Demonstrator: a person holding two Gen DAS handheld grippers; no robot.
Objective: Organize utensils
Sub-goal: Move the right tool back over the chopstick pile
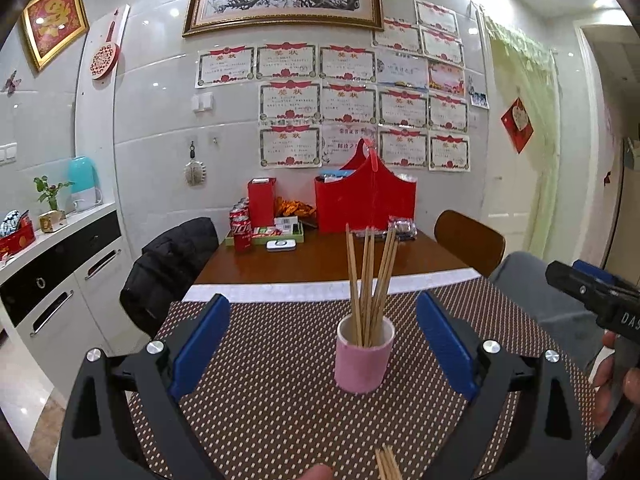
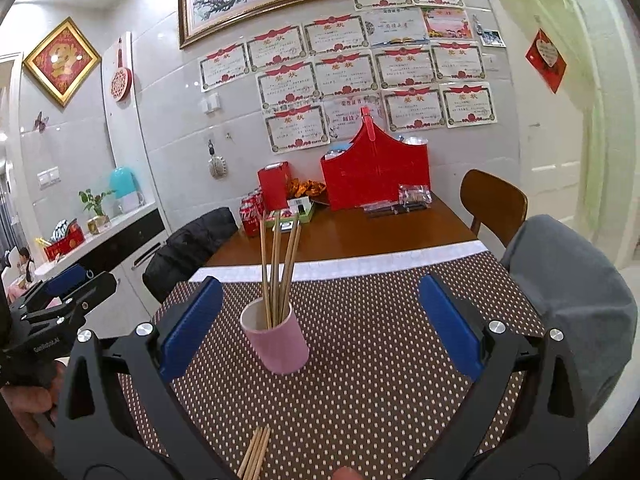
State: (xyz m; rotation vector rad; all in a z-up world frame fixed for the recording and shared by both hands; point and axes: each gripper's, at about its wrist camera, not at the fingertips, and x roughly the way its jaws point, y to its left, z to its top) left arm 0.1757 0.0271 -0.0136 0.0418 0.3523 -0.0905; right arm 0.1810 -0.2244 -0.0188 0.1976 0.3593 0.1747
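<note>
Dotted brown placemat [image 1: 280,408] over wooden dining table [image 1: 320,264]; pink cup [image 1: 363,362] mid-mat, upright chopsticks [image 1: 366,280] inside. Loose chopsticks [image 2: 254,454] flat at near edge. Left gripper [image 1: 320,344] and right gripper [image 2: 320,320] both spread wide, empty. Likely light, stiff, slippery: best pinched mid-shaft. Ample bare mat all round.

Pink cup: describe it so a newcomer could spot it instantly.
Start at the brown dotted mat covering the near end of the table. The pink cup stands upright mid-mat, holding chopsticks; other chopsticks lie flat nearer the camera.
</note>
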